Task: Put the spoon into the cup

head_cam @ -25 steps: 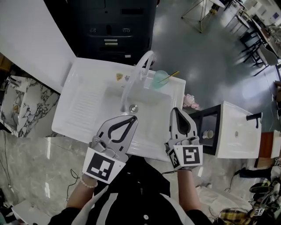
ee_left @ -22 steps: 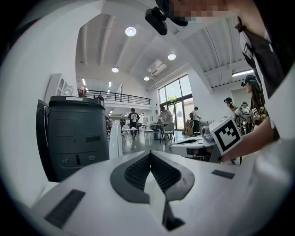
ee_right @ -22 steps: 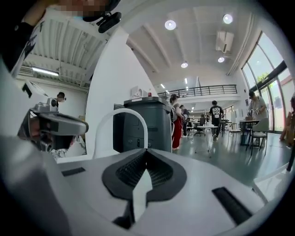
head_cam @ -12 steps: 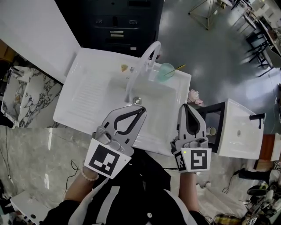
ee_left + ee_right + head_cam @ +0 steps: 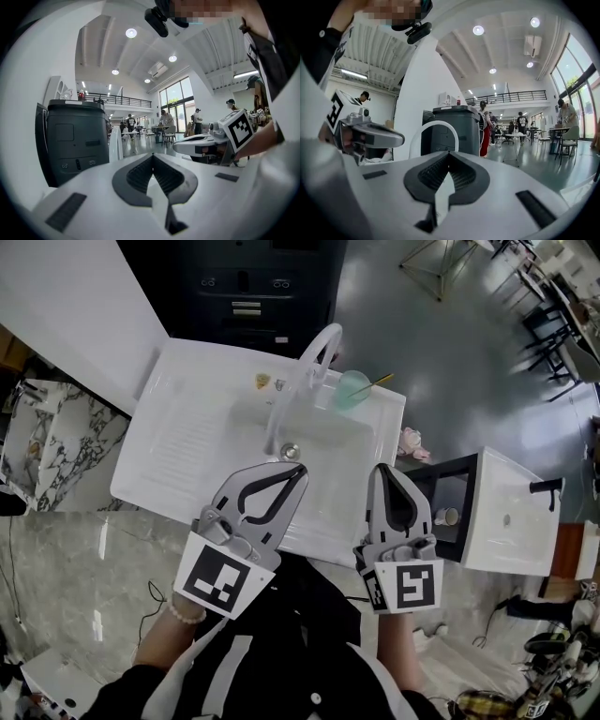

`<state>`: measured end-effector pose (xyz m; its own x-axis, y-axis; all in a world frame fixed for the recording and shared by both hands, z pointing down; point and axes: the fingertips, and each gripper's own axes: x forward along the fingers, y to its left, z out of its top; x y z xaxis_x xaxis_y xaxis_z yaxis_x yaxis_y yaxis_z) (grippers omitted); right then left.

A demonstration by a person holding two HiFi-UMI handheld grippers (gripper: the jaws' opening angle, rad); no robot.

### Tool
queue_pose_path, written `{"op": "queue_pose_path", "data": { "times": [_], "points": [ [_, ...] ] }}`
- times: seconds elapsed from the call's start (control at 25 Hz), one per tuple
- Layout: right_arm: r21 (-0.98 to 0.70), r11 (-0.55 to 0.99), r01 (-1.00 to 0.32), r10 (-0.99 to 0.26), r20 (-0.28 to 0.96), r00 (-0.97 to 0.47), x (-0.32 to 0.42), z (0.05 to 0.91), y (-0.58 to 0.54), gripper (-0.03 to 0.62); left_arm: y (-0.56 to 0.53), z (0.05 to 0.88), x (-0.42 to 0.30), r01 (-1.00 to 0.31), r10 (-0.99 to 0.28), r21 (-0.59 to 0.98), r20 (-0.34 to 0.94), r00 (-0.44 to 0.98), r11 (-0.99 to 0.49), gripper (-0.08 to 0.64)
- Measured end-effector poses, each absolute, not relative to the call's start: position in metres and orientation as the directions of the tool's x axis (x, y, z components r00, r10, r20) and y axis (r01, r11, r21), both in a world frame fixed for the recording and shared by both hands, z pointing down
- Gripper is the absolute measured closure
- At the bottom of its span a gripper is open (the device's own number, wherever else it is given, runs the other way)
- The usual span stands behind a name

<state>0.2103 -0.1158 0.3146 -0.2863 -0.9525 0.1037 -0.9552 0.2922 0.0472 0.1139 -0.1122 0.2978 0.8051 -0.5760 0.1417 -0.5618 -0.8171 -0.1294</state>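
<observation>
Setting: a white sink unit [image 5: 178, 442] seen from above, with a ribbed draining board on its left part and a basin with a round drain [image 5: 290, 452] on its right part.
Faucet: a tall white arched faucet [image 5: 317, 351] rises from the far edge of the basin.
Cup: a pale green, see-through cup [image 5: 353, 388] stands upright at the sink unit's far right corner, just beside the faucet.
Spoon: the spoon [image 5: 378, 382] stands inside the cup, its thin yellowish handle leaning out over the rim toward the right edge.
Left gripper: the left gripper [image 5: 302, 468] is held over the sink unit's near edge. Its two jaws meet at the tips with nothing between them.
Right gripper: the right gripper [image 5: 380, 468] is held beside it, over the near right corner. Its jaws are also pressed together and empty.
Spacing: both grippers are well apart from the cup, with the basin between them.
Small item: a yellowish object [image 5: 262, 381] lies at the far edge, too small to identify.
Beyond the far edge: a dark cabinet [image 5: 248, 292].
</observation>
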Motion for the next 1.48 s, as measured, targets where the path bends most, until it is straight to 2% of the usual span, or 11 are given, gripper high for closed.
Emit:
{"op": "queue_pose_path", "data": {
  "times": [1.48],
  "points": [
    [0.058, 0.290, -0.955, -0.948, 0.153, -0.279, 0.204, 0.326, -0.122, 0.592, -0.119, 0.299, 0.109, -0.560, -0.571, -0.111, 0.133, 0.810, -0.821, 0.563]
  ]
}}
